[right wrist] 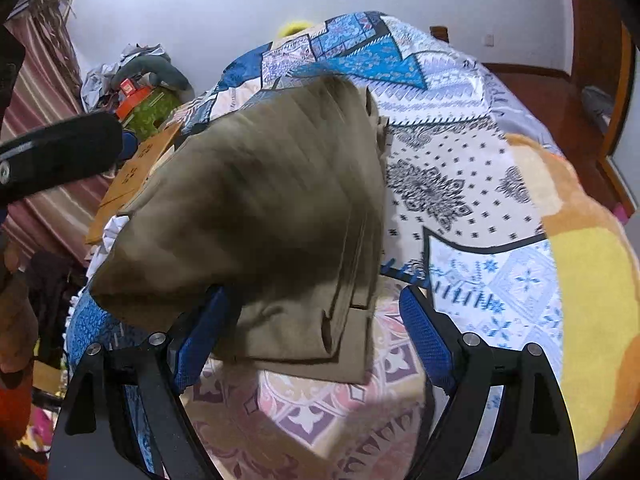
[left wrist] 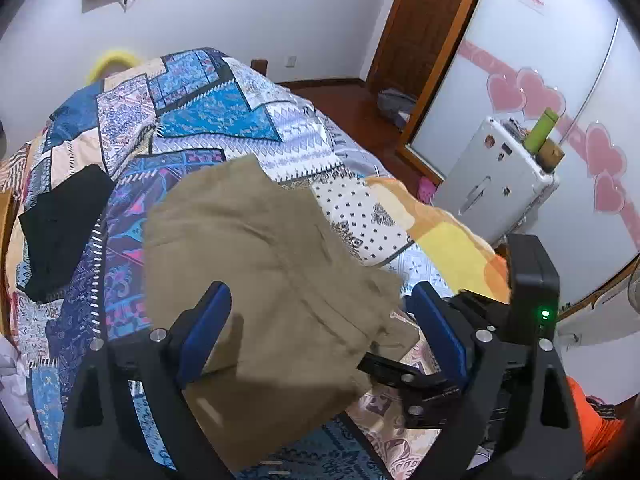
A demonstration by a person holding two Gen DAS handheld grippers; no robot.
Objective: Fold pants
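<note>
At nine o'clock in my left wrist view a black garment point(left wrist: 60, 228) lies flat on the patchwork bedspread point(left wrist: 208, 108), apart from the khaki pants point(left wrist: 260, 280). The pants sit folded in the middle of the bed, reaching from about twelve o'clock down to six, their near edge lying between my fingers. My left gripper point(left wrist: 324, 332) is released: the blue pads point(left wrist: 208, 328) stand wide and neither presses the cloth, though the fabric runs beside the left one. At three o'clock a white cabinet point(left wrist: 492, 180) stands off the bed with a green bottle point(left wrist: 540, 132) on top, and my right gripper's black body point(left wrist: 532, 280) shows beside my right finger.

From my right wrist, my other gripper's dark body pokes in at nine o'clock. The pants point(right wrist: 256, 208) fill the centre and upper left as a stacked bundle, layered edges facing three o'clock. My right gripper point(right wrist: 320, 332) is also released, its pads far apart; the left pad point(right wrist: 204, 336) lies under the bundle's overhanging corner, and I cannot tell if it touches. The right pad is clear of it, over the bedspread point(right wrist: 460, 184).
</note>
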